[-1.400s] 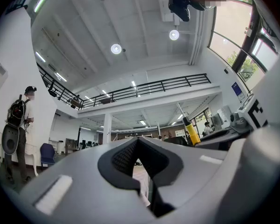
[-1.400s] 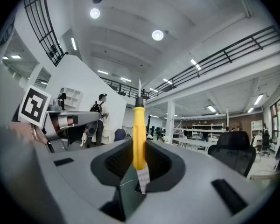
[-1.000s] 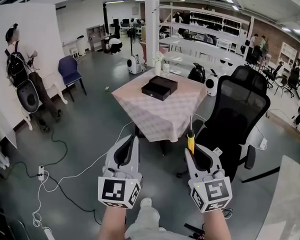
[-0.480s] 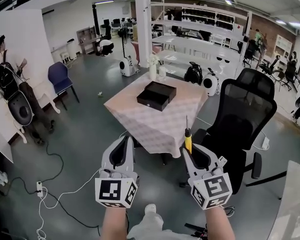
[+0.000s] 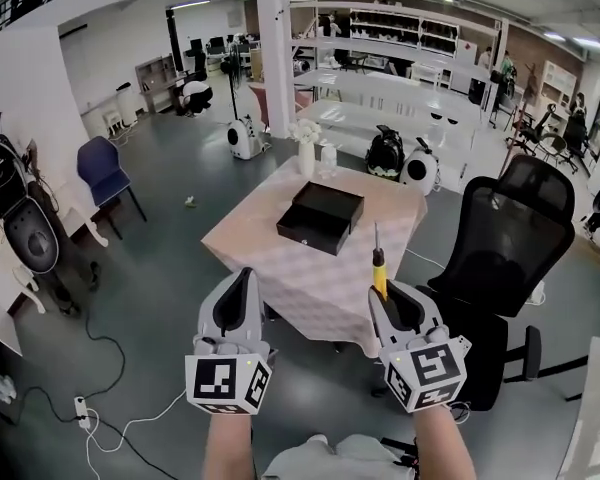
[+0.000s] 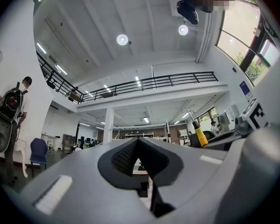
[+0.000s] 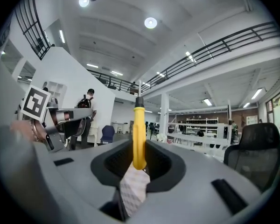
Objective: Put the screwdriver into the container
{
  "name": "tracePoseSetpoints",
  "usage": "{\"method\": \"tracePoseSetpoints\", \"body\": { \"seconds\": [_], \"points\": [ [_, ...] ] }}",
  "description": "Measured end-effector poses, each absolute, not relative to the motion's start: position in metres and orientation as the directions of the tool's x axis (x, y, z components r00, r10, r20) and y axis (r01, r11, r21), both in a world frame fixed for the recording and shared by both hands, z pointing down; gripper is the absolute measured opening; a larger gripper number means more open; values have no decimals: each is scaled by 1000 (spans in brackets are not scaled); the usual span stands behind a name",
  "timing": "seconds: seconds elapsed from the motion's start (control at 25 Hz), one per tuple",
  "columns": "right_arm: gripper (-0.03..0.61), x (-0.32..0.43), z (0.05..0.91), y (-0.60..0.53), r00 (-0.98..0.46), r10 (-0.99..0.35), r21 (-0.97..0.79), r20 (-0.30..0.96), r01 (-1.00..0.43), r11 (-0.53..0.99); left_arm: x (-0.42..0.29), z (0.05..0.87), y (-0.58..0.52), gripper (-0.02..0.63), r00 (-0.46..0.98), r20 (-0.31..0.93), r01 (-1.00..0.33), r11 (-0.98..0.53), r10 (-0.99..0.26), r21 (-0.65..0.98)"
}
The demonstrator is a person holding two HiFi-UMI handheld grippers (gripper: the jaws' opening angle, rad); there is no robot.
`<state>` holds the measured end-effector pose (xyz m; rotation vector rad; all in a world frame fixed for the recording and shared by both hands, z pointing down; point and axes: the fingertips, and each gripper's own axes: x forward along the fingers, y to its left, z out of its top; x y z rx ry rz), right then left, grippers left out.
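Screwdriver [image 5: 378, 266] stands upright in my right gripper [image 5: 388, 296], which pinches the low end of its yellow handle, with the metal tip up. It is on my side of the black container [image 5: 320, 216] and well apart from it. The container sits on the counter [image 5: 280, 258]. I think the tool is light, hard and stiff. Its smooth handle may slip, so the thick handle is the best place to hold. My left gripper [image 5: 242, 286] is closed with nothing in it.

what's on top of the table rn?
A checkered cloth covers it, hiding the tabletop. On the cloth: the black container, a vase of white flowers and what looks like a glass. The container's inside is too dark to read.
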<state>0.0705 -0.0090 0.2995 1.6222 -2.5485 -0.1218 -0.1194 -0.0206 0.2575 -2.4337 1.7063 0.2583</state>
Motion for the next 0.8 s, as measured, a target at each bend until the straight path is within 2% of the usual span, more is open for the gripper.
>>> {"method": "tracePoseSetpoints", "body": {
  "seconds": [0.48, 0.8],
  "points": [
    [78, 66, 323, -132, -420, -903, 108, 89, -897, 428, -131, 295, -141, 8, 320, -172, -946, -323, -932, -8],
    [78, 76, 322, -251, -430, -899, 92, 81, -895, 437, -129, 286, -256, 8, 301, -186, -953, -302, -935, -22]
  ]
}}
